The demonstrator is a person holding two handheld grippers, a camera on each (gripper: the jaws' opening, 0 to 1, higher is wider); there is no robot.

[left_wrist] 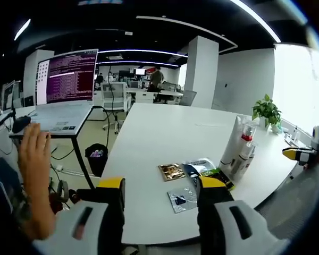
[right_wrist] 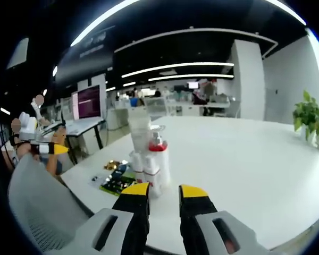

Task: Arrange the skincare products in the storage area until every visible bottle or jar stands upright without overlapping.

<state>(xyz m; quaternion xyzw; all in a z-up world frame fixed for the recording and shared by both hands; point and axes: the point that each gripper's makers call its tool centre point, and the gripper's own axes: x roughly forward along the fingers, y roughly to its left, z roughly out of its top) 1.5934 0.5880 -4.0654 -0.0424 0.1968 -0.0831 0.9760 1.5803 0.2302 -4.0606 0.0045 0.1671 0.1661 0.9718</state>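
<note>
Your skincare bottles (left_wrist: 239, 149) stand in a tight cluster on the white worktop (left_wrist: 165, 133), near its edge on your side. In the right gripper view the bottles (right_wrist: 148, 154) read as a tall white one at the back, a white one with a red collar and clear cap beside it, and shorter white ones pressed against their base; all look upright and they touch one another. In the left gripper view the tall white bottle leans slightly in the fisheye, so you cannot be sure it is truly vertical.

Just beside the cluster lie flat sachets: a gold foil sachet (left_wrist: 171, 171), a dark-and-silver pouch (left_wrist: 198, 167), a green packet (left_wrist: 219, 175) partly under your finger tip, and a clear sachet (left_wrist: 182, 199) nearest the worktop's edge. The right gripper view shows the same sachets (right_wrist: 116, 178) spread to the left of the bottles.

Your left gripper (left_wrist: 162, 187) hangs off the worktop's edge with its yellow-tipped fingers wide apart, holding nothing. Your right gripper (right_wrist: 164, 190) sits just in front of the bottles, fingers parted and empty.

A potted plant (left_wrist: 266, 111) stands at the far side of the worktop. A laptop (left_wrist: 66, 87) with a lit screen sits on a separate desk, and a hand (left_wrist: 34, 159) is raised near it.
</note>
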